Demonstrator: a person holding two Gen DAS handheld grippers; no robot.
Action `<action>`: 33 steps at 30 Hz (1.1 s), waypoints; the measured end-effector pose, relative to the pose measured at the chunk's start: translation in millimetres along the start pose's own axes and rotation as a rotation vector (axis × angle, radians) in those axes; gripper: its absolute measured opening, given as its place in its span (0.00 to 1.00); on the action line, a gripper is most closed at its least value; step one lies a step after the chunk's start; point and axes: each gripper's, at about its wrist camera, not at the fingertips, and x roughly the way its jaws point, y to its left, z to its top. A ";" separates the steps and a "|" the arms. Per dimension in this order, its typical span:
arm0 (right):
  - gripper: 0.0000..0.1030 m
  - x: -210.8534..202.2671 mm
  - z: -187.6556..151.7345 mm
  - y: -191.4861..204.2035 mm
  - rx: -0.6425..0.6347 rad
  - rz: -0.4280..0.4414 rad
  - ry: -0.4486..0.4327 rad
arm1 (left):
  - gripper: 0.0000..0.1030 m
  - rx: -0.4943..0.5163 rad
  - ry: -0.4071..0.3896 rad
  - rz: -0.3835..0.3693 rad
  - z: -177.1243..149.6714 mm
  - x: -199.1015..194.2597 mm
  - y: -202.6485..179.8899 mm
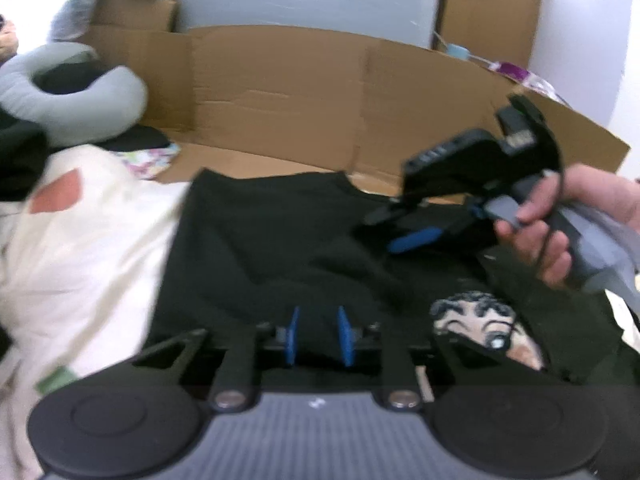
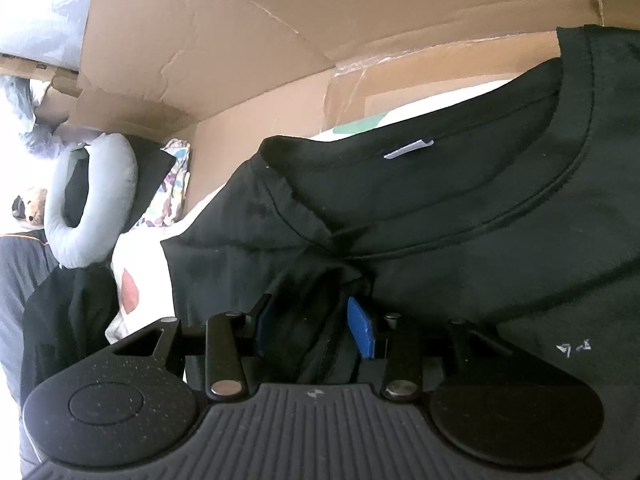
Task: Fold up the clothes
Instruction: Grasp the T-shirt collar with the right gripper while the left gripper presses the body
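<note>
A black T-shirt (image 1: 260, 248) lies spread over the bedding, with a printed cartoon face (image 1: 480, 320) showing at a turned-up fold. The left gripper (image 1: 320, 334) hovers just over the shirt's near edge, its blue pads apart, with only dark cloth seen behind the gap. In the right wrist view the shirt (image 2: 480, 240) fills the frame, its collar and white label (image 2: 408, 149) facing up. A bunched fold lies between the spread pads of the right gripper (image 2: 312, 332), which do not press it. A hand (image 1: 540, 232) holds the right gripper (image 1: 384, 232) over the shirt's far right side.
Flattened cardboard (image 1: 300, 92) stands as a wall behind the shirt. At the left a grey neck pillow (image 1: 80, 96) rests on dark items. Cream bedding (image 1: 80, 240) with a reddish patch lies left of the shirt, beside a floral cloth (image 1: 148, 158).
</note>
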 end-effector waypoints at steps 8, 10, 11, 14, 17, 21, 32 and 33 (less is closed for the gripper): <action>0.41 0.0 7.1 -14.6 0.092 0.055 0.010 | 0.36 0.053 0.060 0.012 -7.2 26.7 -32.2; 0.37 0.4 8.5 -18.8 0.113 0.068 0.010 | 0.36 0.066 0.077 0.019 -11.5 33.3 -34.5; 0.33 1.2 9.3 -20.7 0.123 0.069 0.011 | 0.36 0.069 0.076 0.011 -13.5 35.7 -35.6; 0.24 3.8 12.0 -26.1 0.149 0.077 0.014 | 0.36 0.088 0.089 0.027 -18.5 44.0 -39.1; 0.10 4.8 15.2 -30.0 0.166 0.064 0.016 | 0.35 0.092 0.084 0.025 -20.1 46.0 -42.6; 0.00 1.0 16.4 -30.1 0.156 0.064 -0.002 | 0.05 0.117 0.088 0.012 -20.3 45.7 -44.6; 0.00 -25.5 27.4 -20.6 0.108 0.030 -0.074 | 0.01 0.084 0.072 -0.059 -22.1 19.7 -28.4; 0.00 -26.8 28.3 -20.3 0.101 0.023 -0.079 | 0.02 0.082 0.086 -0.077 -23.3 21.6 -27.2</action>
